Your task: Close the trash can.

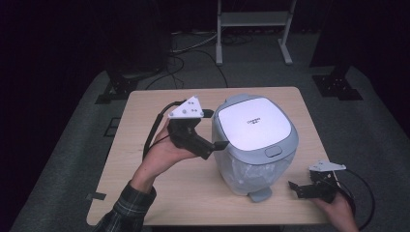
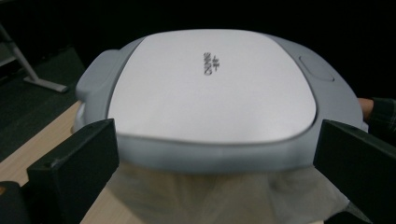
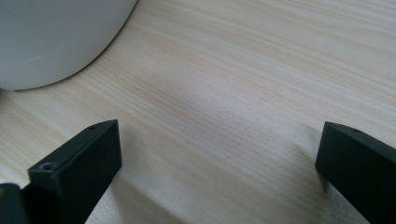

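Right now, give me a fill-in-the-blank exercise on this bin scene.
1. The lid of the pedal bin is ____.
2. The left gripper has its jaws ____ beside the bin.
3. The right gripper sits low over the wooden ____.
4. The foot pedal points toward the table's ____ edge.

Missing words: shut; open; table; near

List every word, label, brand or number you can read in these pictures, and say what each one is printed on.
One small grey print on the white lid of the grey pedal bin: two short lines, turned sideways in the left gripper view and too blurred to read with certainty.
In the high view the same print is too small to read.
No readable text on the wooden table, the left gripper or the right gripper.
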